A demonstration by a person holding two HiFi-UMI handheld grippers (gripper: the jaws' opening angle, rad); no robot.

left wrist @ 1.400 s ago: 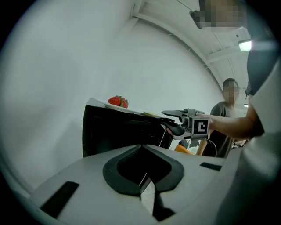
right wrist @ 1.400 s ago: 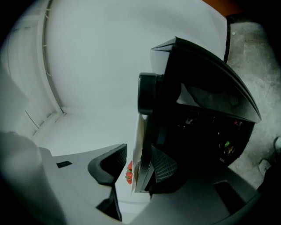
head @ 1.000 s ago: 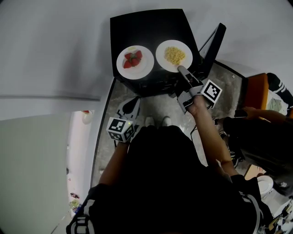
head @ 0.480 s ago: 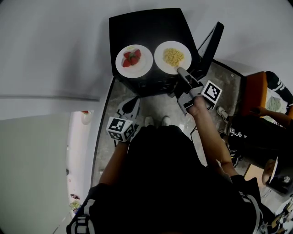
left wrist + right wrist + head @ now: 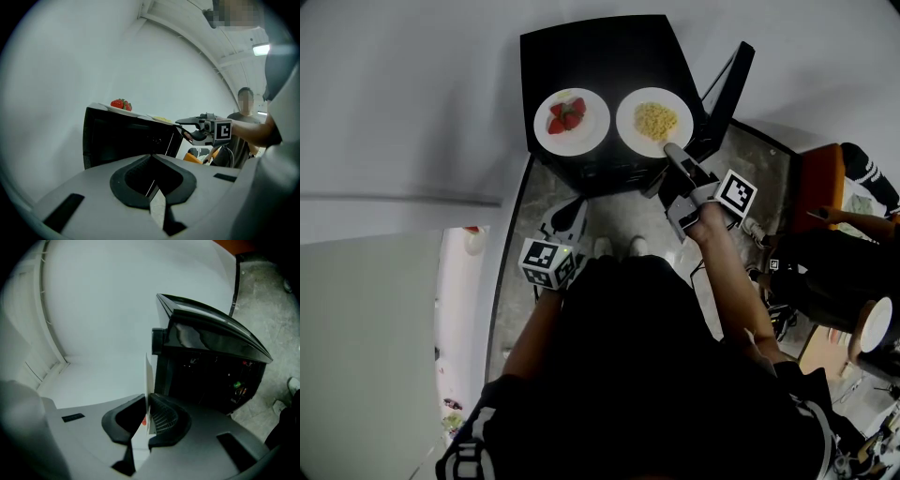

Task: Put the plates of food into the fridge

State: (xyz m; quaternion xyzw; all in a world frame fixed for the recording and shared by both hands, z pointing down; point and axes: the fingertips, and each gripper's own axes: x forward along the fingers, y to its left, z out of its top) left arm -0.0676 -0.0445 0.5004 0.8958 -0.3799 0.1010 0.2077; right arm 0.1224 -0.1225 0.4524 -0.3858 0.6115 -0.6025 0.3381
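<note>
The right gripper (image 5: 669, 148) has just been closing onto the round white noodle plate (image 5: 654, 120); lifting looks next. The left gripper (image 5: 570, 212) is closed, empty

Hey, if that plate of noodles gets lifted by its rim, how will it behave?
Probably stiff: the plate looks like rigid white crockery. The right gripper, jaws just closing on the near rim, holds one edge only, so it may tilt. The loosely piled noodles could then slide.

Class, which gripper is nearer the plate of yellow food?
Right. The right gripper has just been closing on the near rim of the plate of yellow food; the left gripper hangs well short of it.
</note>
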